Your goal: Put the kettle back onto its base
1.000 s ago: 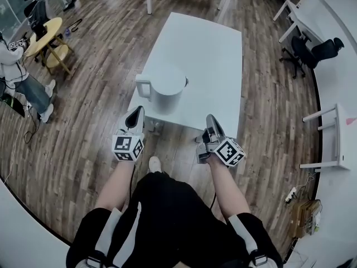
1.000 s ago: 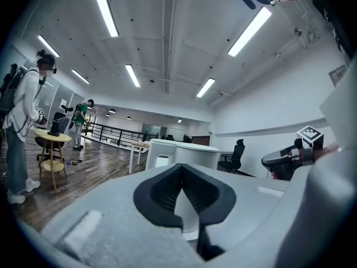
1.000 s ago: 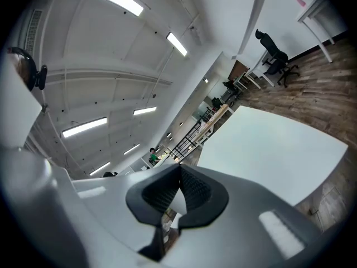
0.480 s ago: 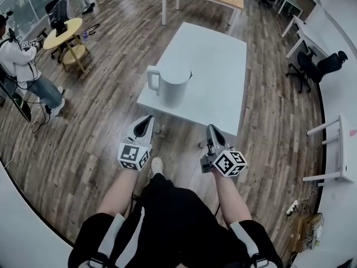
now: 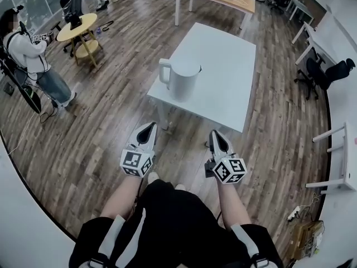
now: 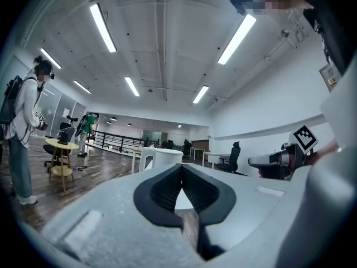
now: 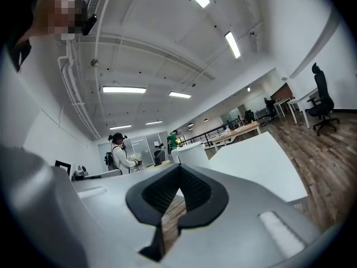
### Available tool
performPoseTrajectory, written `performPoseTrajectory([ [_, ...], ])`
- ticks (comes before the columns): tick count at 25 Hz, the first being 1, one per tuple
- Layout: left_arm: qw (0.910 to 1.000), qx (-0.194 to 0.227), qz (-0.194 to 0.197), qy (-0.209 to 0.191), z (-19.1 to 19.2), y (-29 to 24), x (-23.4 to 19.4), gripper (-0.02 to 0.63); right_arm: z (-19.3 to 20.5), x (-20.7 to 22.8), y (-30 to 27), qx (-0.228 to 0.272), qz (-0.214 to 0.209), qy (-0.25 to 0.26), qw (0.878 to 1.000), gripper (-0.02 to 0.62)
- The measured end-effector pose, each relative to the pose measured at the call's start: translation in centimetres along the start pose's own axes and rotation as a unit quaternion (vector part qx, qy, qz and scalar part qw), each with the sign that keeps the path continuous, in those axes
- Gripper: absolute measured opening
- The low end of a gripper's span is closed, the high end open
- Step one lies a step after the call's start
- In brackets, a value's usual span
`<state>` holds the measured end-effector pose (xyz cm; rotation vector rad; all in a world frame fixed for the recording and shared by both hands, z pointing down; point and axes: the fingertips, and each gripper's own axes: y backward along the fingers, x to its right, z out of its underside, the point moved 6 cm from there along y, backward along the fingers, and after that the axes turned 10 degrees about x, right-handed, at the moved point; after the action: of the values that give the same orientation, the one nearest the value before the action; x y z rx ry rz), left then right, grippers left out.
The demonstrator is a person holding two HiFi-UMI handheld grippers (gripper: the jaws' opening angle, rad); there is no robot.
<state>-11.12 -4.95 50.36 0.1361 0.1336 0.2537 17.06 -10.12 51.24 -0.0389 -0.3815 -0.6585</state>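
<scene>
A white cylindrical kettle stands at the near left corner of a white rectangular table, ahead of and apart from the left gripper and right gripper, both closed tight on nothing.

the right gripper points level, its jaws closed tip to tip with nothing between them. just beyond, a white kettle stands on a white table; a person in white stands far behind, an office chair at right.
</scene>
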Motion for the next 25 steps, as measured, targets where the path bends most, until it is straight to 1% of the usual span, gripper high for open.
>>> performPoseTrajectory([
  [3, 1.0000, 0.001, 0.002, 0.007, -0.2, 0.3, -0.6, 0.003, 0.1, -0.8, 0.4, -0.003, 0.006, 0.022, 1.000, 0.000],
  [6, 0.9999, 0.004, 0.007, 0.006, -1.1, 1.2, -1.5, 0.003, 0.2, -1.6, 0.6, 0.000, 0.027, 0.018, 0.999, 0.000],
  [9, 0.9998, 0.008, 0.017, -0.001, -1.7, 1.3, -2.7, 0.003, -0.1, -2.4, 0.1, 0.015, 0.036, 0.021, 0.999, 0.000],
  [13, 0.9996, 0.014, 0.023, 0.000, -2.1, 1.1, -3.3, 0.003, -0.2, -3.1, -0.6, 0.022, 0.038, 0.030, 0.999, 0.000],
  [16, 0.9995, 0.030, 0.007, -0.011, -2.8, 1.0, -3.9, 0.003, -0.4, -3.5, -1.0, 0.027, 0.042, 0.029, 0.998, 0.000],
  [18, 0.9992, 0.039, 0.002, -0.011, -3.2, 0.8, -4.4, 0.003, -0.5, -3.8, -1.3, 0.029, 0.041, 0.027, 0.998, 0.000],
  [21, 0.9992, 0.037, 0.008, -0.009, -3.2, 0.6, -4.9, 0.003, -0.3, -3.8, -1.8, 0.026, 0.040, 0.030, 0.998, 0.000],
  [25, 0.9993, 0.035, 0.011, -0.007, -2.9, 0.4, -5.3, 0.003, -0.2, -3.5, -2.0, 0.023, 0.042, 0.048, 0.998, 0.000],
])
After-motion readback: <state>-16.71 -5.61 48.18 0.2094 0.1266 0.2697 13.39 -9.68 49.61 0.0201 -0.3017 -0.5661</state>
